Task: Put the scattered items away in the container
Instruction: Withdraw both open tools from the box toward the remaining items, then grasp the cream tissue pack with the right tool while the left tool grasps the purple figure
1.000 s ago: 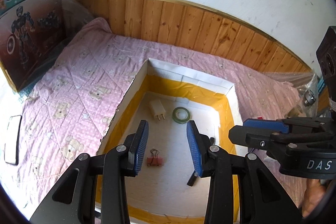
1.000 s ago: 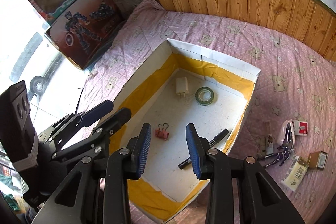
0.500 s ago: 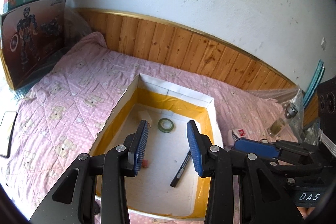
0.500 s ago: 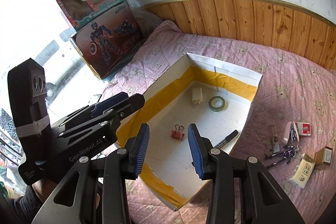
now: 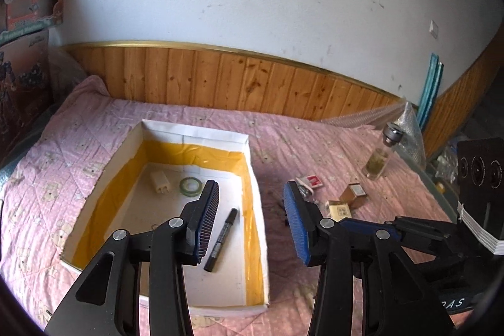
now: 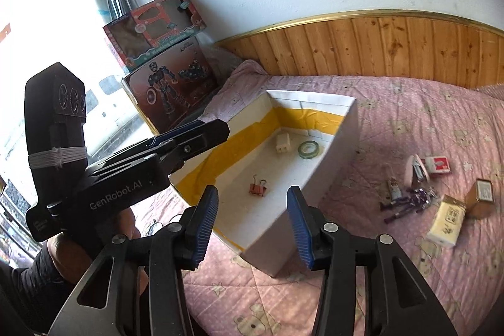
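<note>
Grippers above the white box [image 5: 252,166] on our pink quilt [image 5: 78,128].
We see the left gripper [image 5: 250,222] and right gripper [image 6: 252,222] both empty, jaws opening.

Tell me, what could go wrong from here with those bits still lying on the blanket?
1. The keys lie tangled against a white case and a red-and-white packet; grabbing one may drag the others.
2. The glass bottle stands upright on soft quilt, so a nudge might topple it.
3. Both sets of fingers, left and right, are opening and empty; the tall box wall could catch a low carry.
</note>
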A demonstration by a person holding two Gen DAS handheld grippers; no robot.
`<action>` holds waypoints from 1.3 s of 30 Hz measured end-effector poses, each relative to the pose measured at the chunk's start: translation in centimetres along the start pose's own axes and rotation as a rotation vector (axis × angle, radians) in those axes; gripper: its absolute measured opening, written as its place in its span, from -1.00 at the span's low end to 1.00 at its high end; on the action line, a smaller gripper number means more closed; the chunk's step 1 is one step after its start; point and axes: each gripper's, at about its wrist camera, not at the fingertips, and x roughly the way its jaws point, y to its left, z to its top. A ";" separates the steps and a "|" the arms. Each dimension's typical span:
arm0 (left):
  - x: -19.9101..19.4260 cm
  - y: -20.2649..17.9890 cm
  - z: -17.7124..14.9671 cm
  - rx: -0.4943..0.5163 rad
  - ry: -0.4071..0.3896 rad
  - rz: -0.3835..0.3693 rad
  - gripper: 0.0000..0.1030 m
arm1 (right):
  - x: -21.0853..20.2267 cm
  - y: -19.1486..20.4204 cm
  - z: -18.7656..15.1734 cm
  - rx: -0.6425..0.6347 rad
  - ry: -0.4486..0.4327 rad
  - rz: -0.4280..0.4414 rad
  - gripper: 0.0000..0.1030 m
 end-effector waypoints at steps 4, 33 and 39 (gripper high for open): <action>0.9 -2.2 -0.7 0.045 0.031 -0.036 -0.06 | -1.1 -2.1 -1.4 0.051 -0.012 -0.019 -0.06; 24.7 -6.8 -7.5 -0.198 0.451 -0.047 0.02 | 5.3 -24.4 -5.8 0.322 0.195 -0.532 0.34; 25.1 -10.4 -8.8 -0.147 0.578 -0.298 0.12 | 2.8 -26.4 -6.3 0.336 0.250 -0.695 0.32</action>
